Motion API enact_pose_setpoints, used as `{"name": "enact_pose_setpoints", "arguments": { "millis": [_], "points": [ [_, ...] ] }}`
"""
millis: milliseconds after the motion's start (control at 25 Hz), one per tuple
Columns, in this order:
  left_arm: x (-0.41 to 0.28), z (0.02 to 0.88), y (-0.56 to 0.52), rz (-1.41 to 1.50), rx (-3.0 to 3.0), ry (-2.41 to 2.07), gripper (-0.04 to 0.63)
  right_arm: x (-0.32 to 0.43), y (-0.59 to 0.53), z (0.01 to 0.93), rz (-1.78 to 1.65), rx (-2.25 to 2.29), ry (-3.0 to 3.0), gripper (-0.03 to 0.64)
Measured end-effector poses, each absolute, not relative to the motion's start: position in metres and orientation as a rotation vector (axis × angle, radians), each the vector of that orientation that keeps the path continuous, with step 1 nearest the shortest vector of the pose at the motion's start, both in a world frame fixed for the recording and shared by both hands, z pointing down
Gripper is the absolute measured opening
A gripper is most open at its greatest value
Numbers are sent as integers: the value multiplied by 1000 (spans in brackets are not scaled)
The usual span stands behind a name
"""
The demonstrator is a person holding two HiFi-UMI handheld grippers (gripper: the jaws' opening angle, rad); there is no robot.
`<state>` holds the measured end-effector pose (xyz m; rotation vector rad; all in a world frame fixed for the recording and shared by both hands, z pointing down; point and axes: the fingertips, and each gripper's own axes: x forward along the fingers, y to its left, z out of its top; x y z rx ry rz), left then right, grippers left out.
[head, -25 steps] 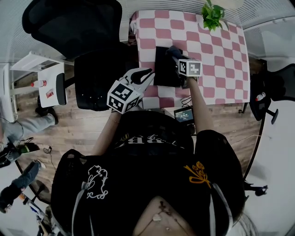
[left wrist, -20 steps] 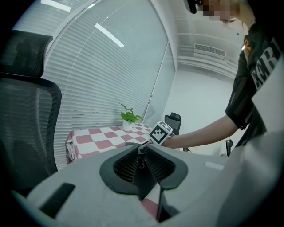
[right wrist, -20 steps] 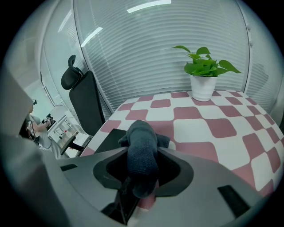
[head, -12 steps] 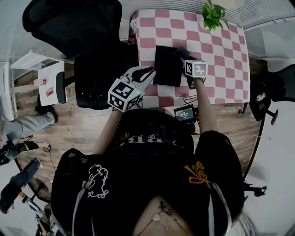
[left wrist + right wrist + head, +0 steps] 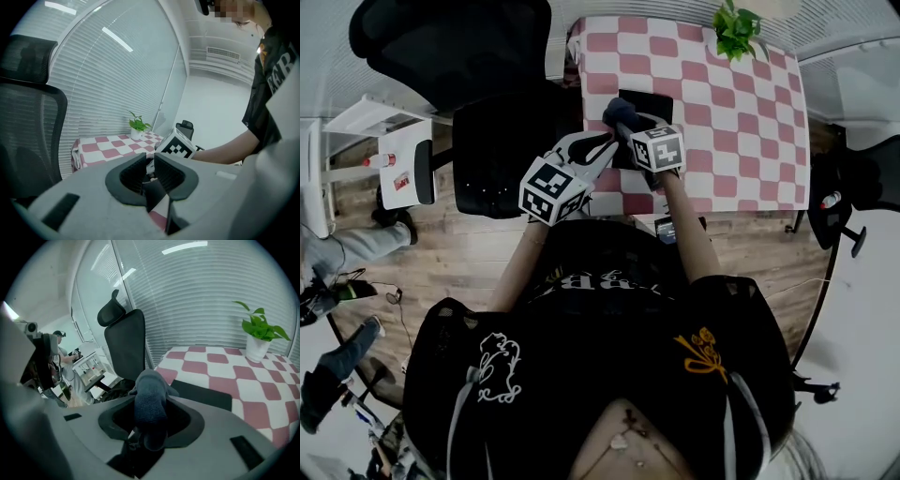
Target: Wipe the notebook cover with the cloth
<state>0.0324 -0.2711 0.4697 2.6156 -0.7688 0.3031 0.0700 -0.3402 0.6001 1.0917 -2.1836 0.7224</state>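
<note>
Two grippers are in my hands, and each view tells me something the others don't. My right gripper (image 5: 152, 401) is clamped on a dark blue-grey terry cloth (image 5: 150, 380). Its own view shows the fabric bunched between the jaws and bulging out past their tips. That same view shows the flat black notebook (image 5: 202, 395) lying on the pink-and-white checked table (image 5: 220, 376), just beyond the cloth.

Only the head view shows the layout from above. There the cloth sits at the notebook's left edge, and the notebook lies near the table's side closest to me. I cannot tell from any view whether the cloth is pressing on the cover or hanging just over it.

My left gripper (image 5: 151, 164) has its jaws drawn close together, with only a thin slit between them and nothing held. Its view looks across the table's near corner toward my right gripper and forearm. In the head view it hovers off the table's near-left corner, beside the right gripper and just clear of the notebook.

One small white pot (image 5: 257, 348) stands at the table's far corner, well apart from the notebook, and holds a leafy green plant (image 5: 260, 324). A black mesh office chair (image 5: 497, 141) stands just beside the table on the left.
</note>
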Motion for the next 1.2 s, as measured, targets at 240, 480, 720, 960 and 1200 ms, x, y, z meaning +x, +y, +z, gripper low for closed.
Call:
{"name": "enact_pose_setpoints", "arguments": {
  "millis": [240, 480, 720, 960, 1200],
  "points": [
    [26, 470, -267, 306, 2608, -798, 63, 62, -326, 634, 820, 1075, -2128, 141],
    [24, 471, -265, 308, 2600, -805, 63, 86, -323, 634, 814, 1103, -2108, 141],
    [40, 471, -258, 312, 2619, -751, 63, 144, -309, 633, 853, 1223, -2042, 141],
    [54, 470, -249, 326, 2638, -702, 63, 200, -295, 633, 894, 1343, -1963, 141],
    [49, 471, -244, 334, 2632, -734, 63, 211, -288, 630, 913, 1387, -1950, 141]
  ]
}}
